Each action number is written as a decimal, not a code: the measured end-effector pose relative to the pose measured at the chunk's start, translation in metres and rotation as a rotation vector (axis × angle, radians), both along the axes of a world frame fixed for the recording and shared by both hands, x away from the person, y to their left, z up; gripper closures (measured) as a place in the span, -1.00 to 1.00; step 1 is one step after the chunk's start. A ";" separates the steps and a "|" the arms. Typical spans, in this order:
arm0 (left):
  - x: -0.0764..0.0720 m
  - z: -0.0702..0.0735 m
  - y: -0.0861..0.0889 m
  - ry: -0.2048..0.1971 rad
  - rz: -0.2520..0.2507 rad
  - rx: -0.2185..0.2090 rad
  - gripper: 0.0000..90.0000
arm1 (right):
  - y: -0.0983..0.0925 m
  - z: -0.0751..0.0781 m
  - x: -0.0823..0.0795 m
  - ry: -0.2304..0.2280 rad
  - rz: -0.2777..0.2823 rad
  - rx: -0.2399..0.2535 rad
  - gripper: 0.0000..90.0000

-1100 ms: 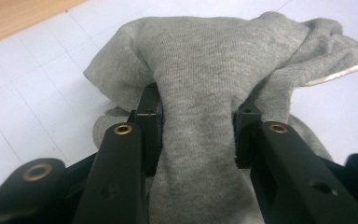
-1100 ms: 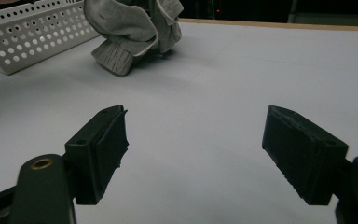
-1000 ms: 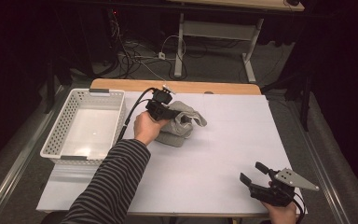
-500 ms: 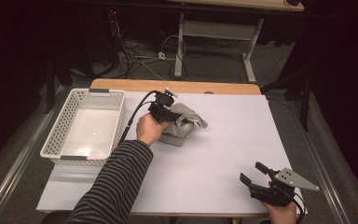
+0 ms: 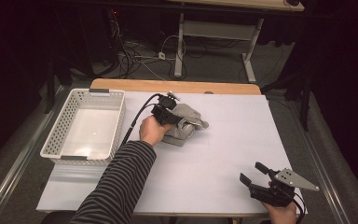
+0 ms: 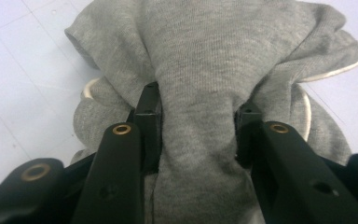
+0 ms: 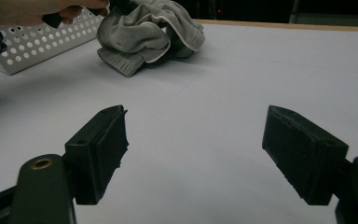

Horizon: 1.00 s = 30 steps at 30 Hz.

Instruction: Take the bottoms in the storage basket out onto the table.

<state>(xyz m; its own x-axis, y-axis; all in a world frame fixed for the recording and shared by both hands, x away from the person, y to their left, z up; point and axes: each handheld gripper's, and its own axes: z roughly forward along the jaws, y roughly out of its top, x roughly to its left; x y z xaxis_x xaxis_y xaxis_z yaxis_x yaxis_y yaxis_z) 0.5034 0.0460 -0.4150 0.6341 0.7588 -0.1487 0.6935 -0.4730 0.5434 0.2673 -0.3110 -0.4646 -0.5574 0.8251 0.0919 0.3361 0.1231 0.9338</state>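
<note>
Left gripper (image 6: 198,135) at lower frame, its black jaws pinching a ridge of bunched grey cloth (image 6: 205,60); white counter (image 6: 18,84) at left.

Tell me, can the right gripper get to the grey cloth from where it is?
Probably yes: the right gripper is open, with bare table between it and the grey cloth, though the left gripper already pinches it.

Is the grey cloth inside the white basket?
No, the grey cloth lies bunched on the table, beside the white basket.
</note>
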 end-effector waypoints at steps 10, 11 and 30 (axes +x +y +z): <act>-0.003 0.011 0.004 -0.020 -0.013 -0.013 0.07 | 0.000 -0.001 0.002 0.008 -0.005 0.003 -0.50; -0.004 0.013 0.005 -0.023 -0.012 -0.016 0.02 | 0.000 -0.001 0.003 0.013 -0.007 0.005 -0.50; -0.016 0.034 0.017 -0.043 -0.030 -0.049 -0.12 | -0.001 -0.001 0.003 0.010 -0.007 0.008 -0.50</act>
<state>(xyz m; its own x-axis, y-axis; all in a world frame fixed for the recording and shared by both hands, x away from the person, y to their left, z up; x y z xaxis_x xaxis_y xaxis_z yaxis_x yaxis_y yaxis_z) 0.4878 0.0630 -0.3807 0.6631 0.7318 -0.1574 0.6551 -0.4656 0.5950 0.2703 -0.3116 -0.4657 -0.5507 0.8282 0.1040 0.3463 0.1133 0.9312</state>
